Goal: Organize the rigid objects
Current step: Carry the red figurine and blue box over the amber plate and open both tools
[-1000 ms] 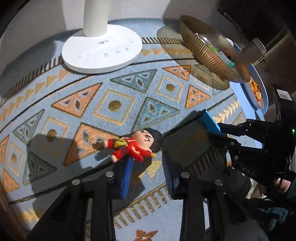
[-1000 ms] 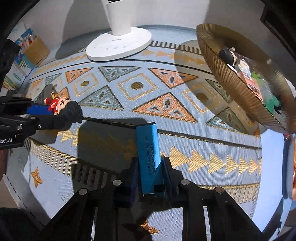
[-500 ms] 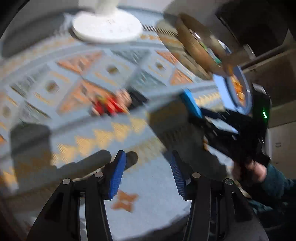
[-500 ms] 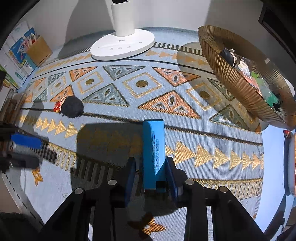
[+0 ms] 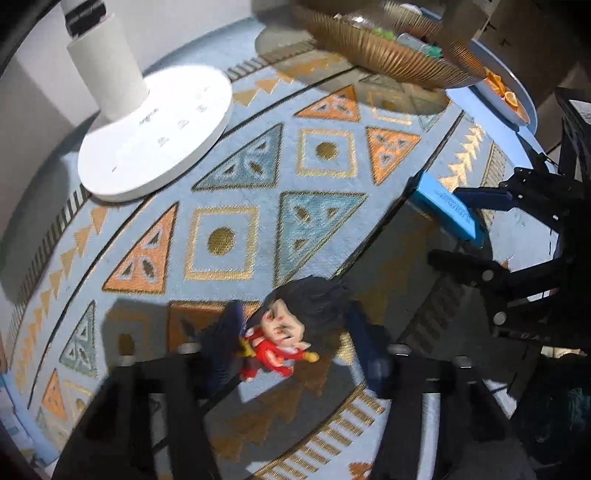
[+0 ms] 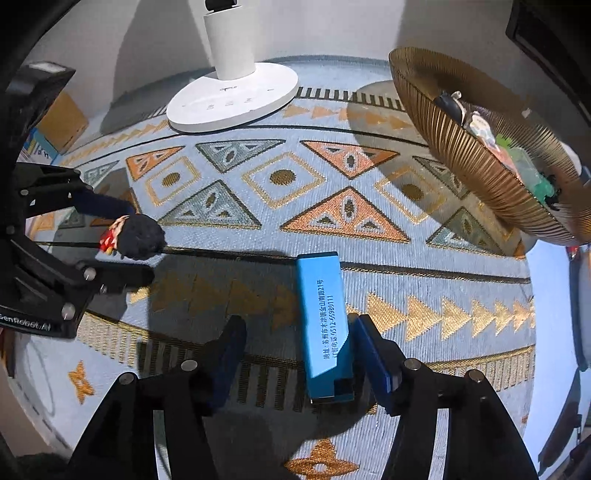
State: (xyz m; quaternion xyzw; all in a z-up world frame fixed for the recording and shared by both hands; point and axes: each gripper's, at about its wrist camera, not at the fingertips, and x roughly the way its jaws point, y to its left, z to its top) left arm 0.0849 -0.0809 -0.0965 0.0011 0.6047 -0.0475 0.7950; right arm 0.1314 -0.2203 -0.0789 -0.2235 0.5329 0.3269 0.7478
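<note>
Pick-up step. Left gripper [image 5: 295,343]: wide, straddling doll [image 5: 284,339], unclamped. Right gripper [image 6: 295,354]: wide, blue lighter [image 6: 325,325] against one finger. Next: close, carry to basket [image 6: 480,162], two o'clock.

a blue patterned rug [image 6: 332,192] with orange and gold triangles covers the floor; a white fan base [image 6: 236,96] stands near the pale wall [image 6: 314,26].

Patterned rug [image 6: 332,206] under figurine [image 5: 280,339], lighter [image 6: 327,325].
</note>
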